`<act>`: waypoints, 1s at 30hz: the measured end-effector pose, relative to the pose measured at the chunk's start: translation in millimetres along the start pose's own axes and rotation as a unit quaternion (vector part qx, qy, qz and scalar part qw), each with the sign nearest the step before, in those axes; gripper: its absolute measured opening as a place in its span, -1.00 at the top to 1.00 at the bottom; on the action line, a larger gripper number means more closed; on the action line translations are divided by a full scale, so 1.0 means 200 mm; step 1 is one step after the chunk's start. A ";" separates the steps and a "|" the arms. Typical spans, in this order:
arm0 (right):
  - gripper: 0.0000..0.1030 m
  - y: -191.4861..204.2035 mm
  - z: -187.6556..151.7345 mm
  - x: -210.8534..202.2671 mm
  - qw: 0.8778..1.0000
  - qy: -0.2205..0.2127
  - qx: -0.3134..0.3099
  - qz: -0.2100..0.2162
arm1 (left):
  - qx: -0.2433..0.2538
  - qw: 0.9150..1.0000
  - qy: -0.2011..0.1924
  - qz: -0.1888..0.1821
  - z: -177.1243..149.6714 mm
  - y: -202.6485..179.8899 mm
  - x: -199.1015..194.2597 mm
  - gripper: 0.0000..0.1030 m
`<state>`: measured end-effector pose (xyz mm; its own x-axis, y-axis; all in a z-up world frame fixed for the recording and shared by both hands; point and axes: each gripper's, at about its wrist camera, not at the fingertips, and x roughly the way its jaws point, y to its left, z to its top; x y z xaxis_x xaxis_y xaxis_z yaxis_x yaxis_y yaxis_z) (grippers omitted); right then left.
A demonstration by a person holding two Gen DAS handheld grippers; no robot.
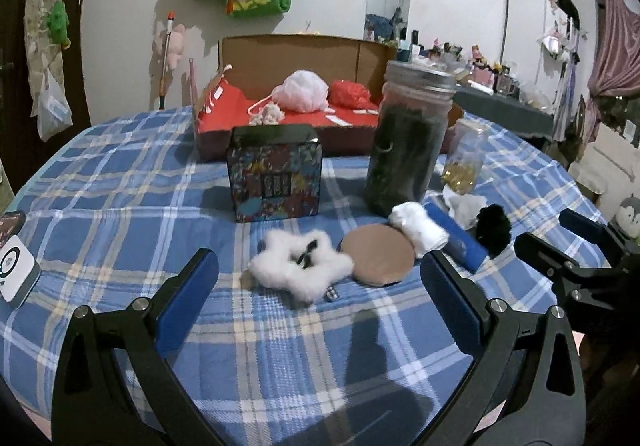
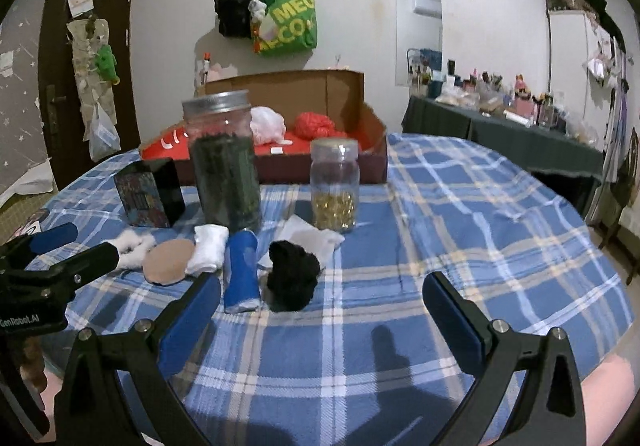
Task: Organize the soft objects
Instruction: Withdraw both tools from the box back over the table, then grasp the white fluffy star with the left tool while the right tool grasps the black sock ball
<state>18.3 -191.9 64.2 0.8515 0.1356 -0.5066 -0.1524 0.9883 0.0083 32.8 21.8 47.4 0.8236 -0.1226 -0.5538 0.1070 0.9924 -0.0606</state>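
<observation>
Both the left gripper (image 1: 320,278) and right gripper (image 2: 322,298) are held spread, empty; the fluffy white scrunchie (image 1: 302,270) just ahead between the left fingers is judged light, compressible, best pinched across its ring

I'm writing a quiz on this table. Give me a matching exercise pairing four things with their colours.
Things:
1. fluffy star-shaped pad
2. round flat puff
3. rolled cloth cylinder
4. fuzzy pom-pom

Colours:
A. black
B. white
C. blue
D. tan

Pairs: 1-B, 2-D, 3-C, 4-A
</observation>
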 end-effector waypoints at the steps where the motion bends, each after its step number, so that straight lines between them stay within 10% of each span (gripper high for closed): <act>1: -1.00 0.00 0.00 0.01 1.000 0.004 0.003 0.001 | 0.000 1.000 0.003 0.002 0.00 0.00 0.01 -1.00; 17: -0.99 -0.04 0.02 0.17 0.998 0.046 0.025 0.022 | -0.017 0.997 0.080 -0.011 0.11 0.12 0.21 -1.00; 20: -0.70 -0.06 0.04 0.21 0.997 0.055 0.034 0.032 | -0.010 0.994 0.106 -0.025 0.11 0.12 0.27 -0.96; 26: 0.36 -0.06 0.03 0.29 0.993 0.082 0.038 0.070 | 0.005 0.992 0.106 -0.071 0.08 0.09 0.28 -0.08; 30: 0.38 -0.04 0.03 0.26 0.992 0.078 0.029 0.092 | 0.014 0.993 0.092 -0.067 0.06 0.07 0.24 -0.02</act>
<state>67.4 -192.7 42.6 0.7235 0.3070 -0.6184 -0.2655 0.9505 0.1612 80.6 29.4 29.5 0.6856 -0.2466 -0.6849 0.2265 0.9664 -0.1212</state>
